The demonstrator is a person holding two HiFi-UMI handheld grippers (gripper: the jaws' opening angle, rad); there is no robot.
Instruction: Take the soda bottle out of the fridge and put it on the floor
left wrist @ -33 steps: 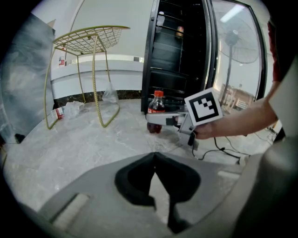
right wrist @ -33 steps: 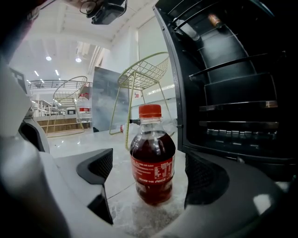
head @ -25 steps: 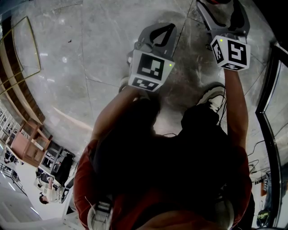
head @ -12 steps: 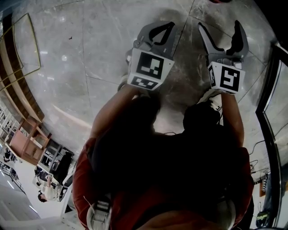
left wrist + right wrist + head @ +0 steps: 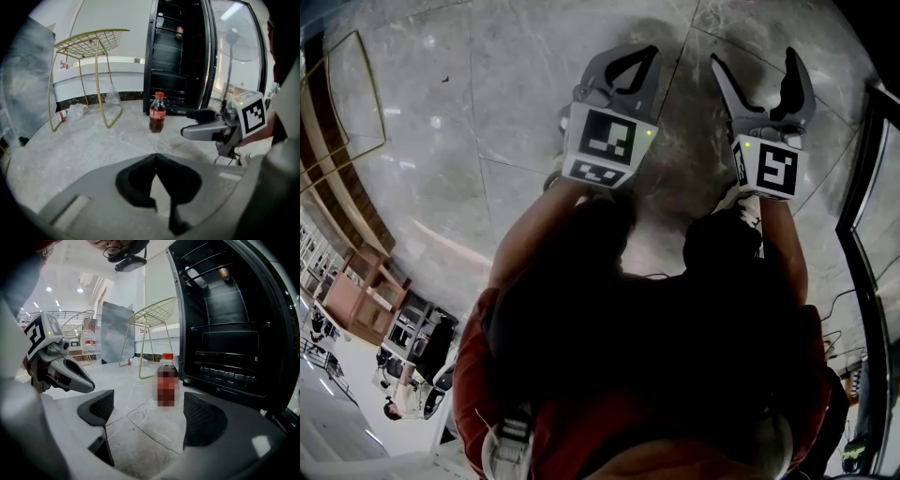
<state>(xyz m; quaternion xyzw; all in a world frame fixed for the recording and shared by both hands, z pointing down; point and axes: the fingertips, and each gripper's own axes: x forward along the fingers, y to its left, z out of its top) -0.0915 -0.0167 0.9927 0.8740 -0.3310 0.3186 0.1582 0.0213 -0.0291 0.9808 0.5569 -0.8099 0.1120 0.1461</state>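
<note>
The soda bottle (image 5: 157, 112) stands upright on the floor (image 5: 93, 145), just in front of the open fridge (image 5: 180, 56) and touching neither claw, so the task looks as good as finished. It is a small plastic bottle with a red cap, filled with dark drink almost to the neck. I judge it fairly heavy for its size and firm under a squeeze while sealed. Its wall is smooth and round, and may be slick if it is cold from the fridge. Being tall on a narrow base, it would tip at a sideways knock. The best hold would be across the straight middle of the body, about label height. The tapering shoulder and the cap would offer less grip. The right claw (image 5: 149, 404) is spread wide and empty, its ribbed pads (image 5: 201, 420) framing the soda bottle (image 5: 167, 380), which stands well ahead of them on the floor. The left claw (image 5: 157, 157) is pressed together tip to tip with nothing between, held off to the side. A wire chair (image 5: 89, 42) stands further off, beside the fridge.
</note>
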